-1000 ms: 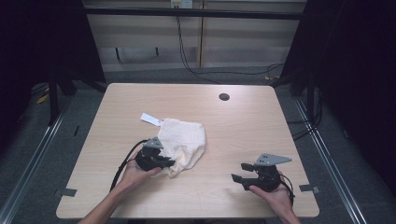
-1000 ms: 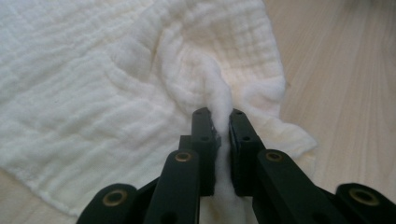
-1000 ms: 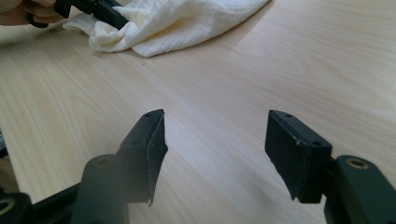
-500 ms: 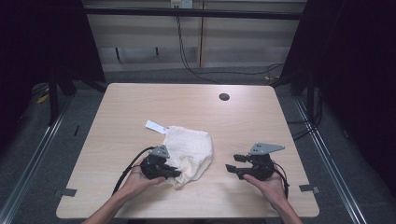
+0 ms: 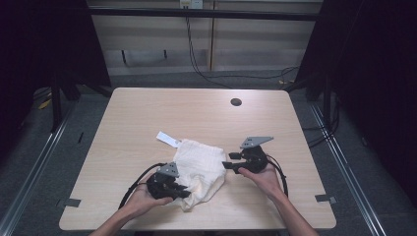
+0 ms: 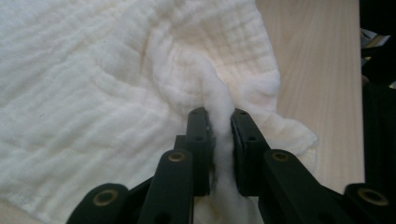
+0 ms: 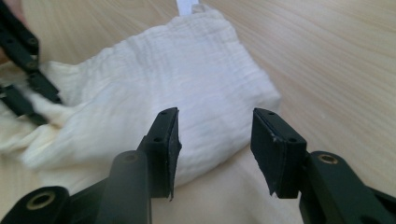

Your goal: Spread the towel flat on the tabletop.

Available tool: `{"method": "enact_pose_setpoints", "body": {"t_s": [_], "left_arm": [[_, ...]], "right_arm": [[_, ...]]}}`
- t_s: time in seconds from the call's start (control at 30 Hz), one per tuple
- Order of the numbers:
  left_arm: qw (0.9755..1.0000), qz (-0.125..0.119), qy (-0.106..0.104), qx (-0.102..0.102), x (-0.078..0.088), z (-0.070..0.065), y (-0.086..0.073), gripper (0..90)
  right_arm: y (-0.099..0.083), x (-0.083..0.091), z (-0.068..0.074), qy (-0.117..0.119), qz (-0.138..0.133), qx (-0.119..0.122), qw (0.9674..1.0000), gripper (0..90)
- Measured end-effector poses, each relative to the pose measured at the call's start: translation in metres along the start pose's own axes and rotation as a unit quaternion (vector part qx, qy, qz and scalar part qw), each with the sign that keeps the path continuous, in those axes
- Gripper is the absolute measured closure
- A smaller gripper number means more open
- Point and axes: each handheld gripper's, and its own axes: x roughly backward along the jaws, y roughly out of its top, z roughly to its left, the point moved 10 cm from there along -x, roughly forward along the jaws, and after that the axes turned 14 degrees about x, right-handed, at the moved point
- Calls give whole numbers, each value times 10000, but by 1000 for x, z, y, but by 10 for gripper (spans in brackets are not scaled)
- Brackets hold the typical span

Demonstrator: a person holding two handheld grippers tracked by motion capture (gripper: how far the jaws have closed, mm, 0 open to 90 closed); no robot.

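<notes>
A crumpled white cloth (image 5: 199, 169) lies on the wooden table (image 5: 196, 113) near its front, with a white tag (image 5: 168, 139) at its far left corner. My left gripper (image 5: 184, 193) is at the cloth's near left edge. In the left gripper view its jaws (image 6: 219, 114) pinch a raised fold of the cloth (image 6: 93, 84); they have just been opening a little, with the fold still between them. My right gripper (image 5: 227, 164) points left at the cloth's right edge. Its jaws (image 7: 215, 126) have been closing but stand open, the cloth (image 7: 187, 79) just ahead of them.
A dark round hole (image 5: 236, 102) sits in the table's far side. Tape marks (image 5: 71, 202) lie at both front corners. Cables run across the floor behind the table. Black cables trail from both grippers toward the front edge.
The left gripper has dragged the cloth rightward and nearer the front edge. The right gripper has moved left and away from the front edge, up to the cloth's right side, its jaws narrower.
</notes>
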Motion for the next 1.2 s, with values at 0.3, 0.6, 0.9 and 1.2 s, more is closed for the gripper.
{"method": "enact_pose_setpoints", "body": {"t_s": [0.3, 0.6, 0.9, 1.2], "left_arm": [[9997, -90, 155, 163, 29, 12, -15, 583], [9989, -107, 394, 215, 28, 28, -14, 654], [9988, -168, 397, 233, 26, 37, -5, 825], [9996, -62, 261, 73, 10, 25, 9, 830]], "right_arm": [[8, -42, -8, 131, 119, 45, 9998, 468], [-6, -54, -4, 93, 282, 93, 9995, 656], [-15, -24, -1, 84, 331, 27, 9994, 882], [-34, 24, 16, 18, 221, -9, 9998, 886]]}}
